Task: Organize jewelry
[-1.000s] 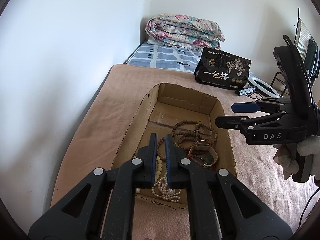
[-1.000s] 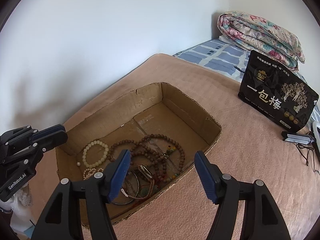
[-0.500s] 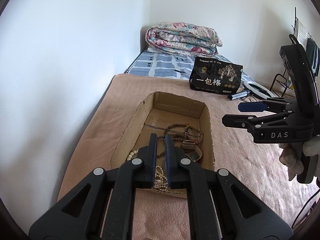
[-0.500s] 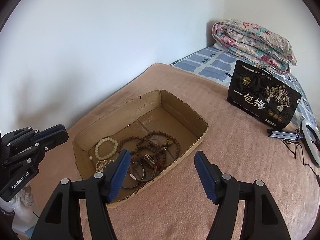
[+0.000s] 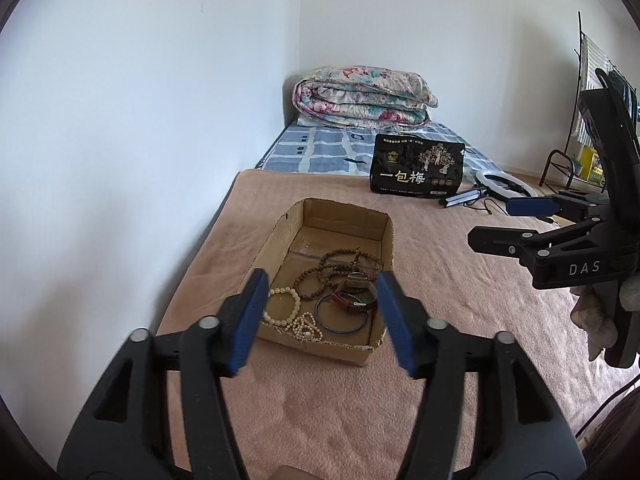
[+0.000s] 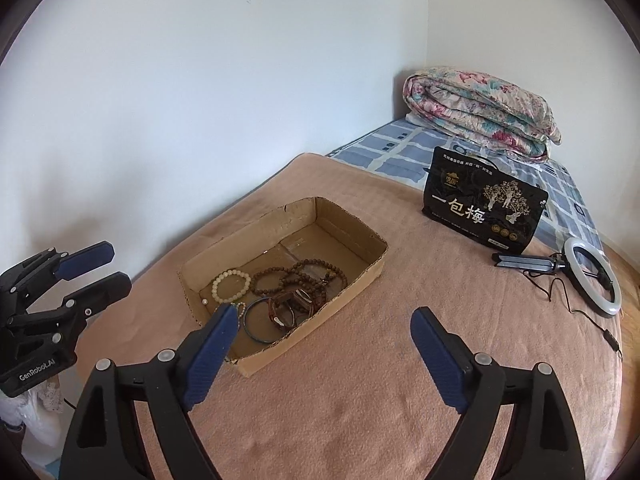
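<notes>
A shallow cardboard box (image 5: 387, 248) (image 6: 368, 272) lies on the pink blanket. In it are a cream bead bracelet (image 5: 294, 308) (image 6: 231, 285), brown bead strands (image 5: 340, 266) (image 6: 298, 276), a blue bangle (image 5: 342, 318) (image 6: 258, 322), a small pearl strand (image 5: 306, 330) and a red-brown watch (image 5: 354, 294) (image 6: 288, 308). My left gripper (image 5: 322, 316) is open and empty, held back above the box's near end. My right gripper (image 6: 322, 354) is open and empty, near the box's near right corner.
A black printed bag (image 5: 418, 170) (image 6: 484, 210) stands beyond the box. A ring light with tripod and cable (image 6: 592, 276) lies to the right. A folded floral quilt (image 5: 362, 96) lies on the checked sheet by the white wall. A rack (image 5: 560, 164) stands at far right.
My left gripper has opened and drawn back and up from the box, empty; the pearl strand now lies in the box. My right gripper has also drawn back, still open.
</notes>
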Demonstrator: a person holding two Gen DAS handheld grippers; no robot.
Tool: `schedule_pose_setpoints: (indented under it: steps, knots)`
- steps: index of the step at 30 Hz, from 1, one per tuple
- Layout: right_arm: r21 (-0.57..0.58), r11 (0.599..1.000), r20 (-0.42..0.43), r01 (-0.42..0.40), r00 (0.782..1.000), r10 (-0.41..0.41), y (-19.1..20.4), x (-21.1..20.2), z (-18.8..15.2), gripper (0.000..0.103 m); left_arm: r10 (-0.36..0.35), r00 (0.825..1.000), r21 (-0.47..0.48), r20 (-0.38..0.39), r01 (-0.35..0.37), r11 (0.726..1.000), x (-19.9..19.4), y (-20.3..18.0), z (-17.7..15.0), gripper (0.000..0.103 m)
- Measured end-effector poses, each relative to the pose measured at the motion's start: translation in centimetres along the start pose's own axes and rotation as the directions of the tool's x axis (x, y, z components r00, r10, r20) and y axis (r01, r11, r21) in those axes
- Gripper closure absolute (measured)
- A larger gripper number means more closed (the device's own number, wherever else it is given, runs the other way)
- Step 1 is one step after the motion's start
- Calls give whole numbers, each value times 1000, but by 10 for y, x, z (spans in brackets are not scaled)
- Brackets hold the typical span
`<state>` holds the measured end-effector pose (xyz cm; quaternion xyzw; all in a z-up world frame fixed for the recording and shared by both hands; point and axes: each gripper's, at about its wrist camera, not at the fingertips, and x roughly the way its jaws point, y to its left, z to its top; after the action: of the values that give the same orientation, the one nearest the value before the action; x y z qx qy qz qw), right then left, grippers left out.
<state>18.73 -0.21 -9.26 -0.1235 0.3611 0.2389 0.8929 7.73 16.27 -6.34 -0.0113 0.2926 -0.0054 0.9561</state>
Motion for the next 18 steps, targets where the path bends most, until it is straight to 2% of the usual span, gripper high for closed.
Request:
schedule_pose_setpoints:
  steps: [2,5,9,18]
  knots:
    - [3,1000,16,10,1000,-10,1,-11,-4,5,4,1000,1,20,-4,1000,-11,-3,-3,18]
    - [4,999,41,37,998,-37,2,-25,-11,0,2,1000,0,16,-2,1000,-22,-8,-4,15]
    - [23,998,52,59,997,-60,1,-35,-21,0,-2,1000,8,9,2,1000,-32,-16,-7,2]
    - [16,991,61,132,989,-133,-2,-51,-39,0,44,999,9,-4,-44,999,-42,-27,-10,0]
